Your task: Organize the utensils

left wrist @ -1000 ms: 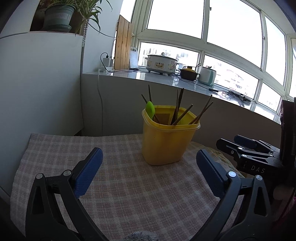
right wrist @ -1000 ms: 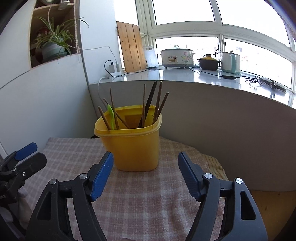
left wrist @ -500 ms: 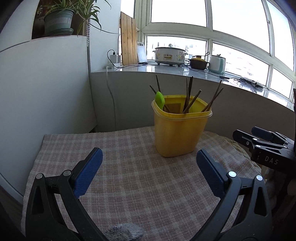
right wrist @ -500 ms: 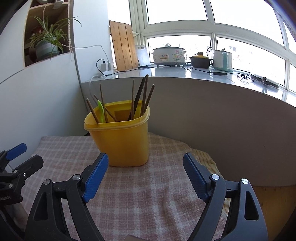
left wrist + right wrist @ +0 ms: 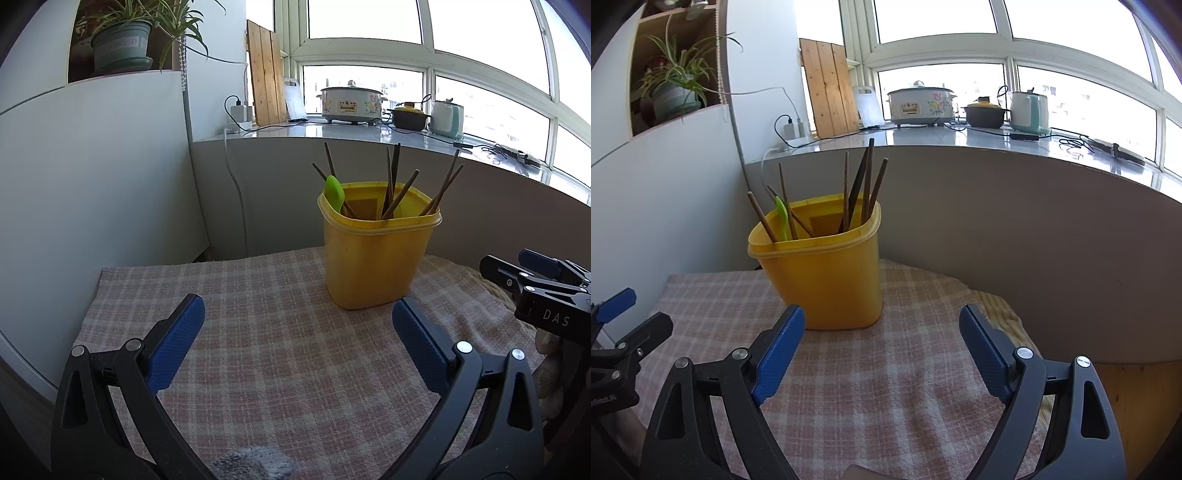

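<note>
While both claws hang spread and empty, the yellow bin (image 5: 376, 254) stands upright on the checked cloth (image 5: 280, 362) covering the tabletop. Left claw (image 5: 295, 347) sits short of the bin, low and a bit to its left, blue pads (image 5: 175, 345) wide apart, nothing between them. Right claw (image 5: 881, 350) also short of the bin, off its right side, pads (image 5: 982, 354) wide apart, not touching the bin. Dark chopsticks (image 5: 393, 184) lean inside the bin in loose groups, tips poking above the rim. Green spatula (image 5: 334, 194) stands in the bin at its left rim among two chopsticks. In the right wrist view the same bin (image 5: 827, 273) shows chopsticks (image 5: 866, 184) leaning toward its far right corner, spatula (image 5: 782, 218) at its left. Left claw's fingertips (image 5: 617, 302) show left of the bin, right claw's tips (image 5: 532, 269) show right of it. Behind the bin: grey wall, ledge with cooker (image 5: 351, 105), pot (image 5: 408, 116), kettle (image 5: 445, 118). Plant (image 5: 122, 40) up left of the bin.
</note>
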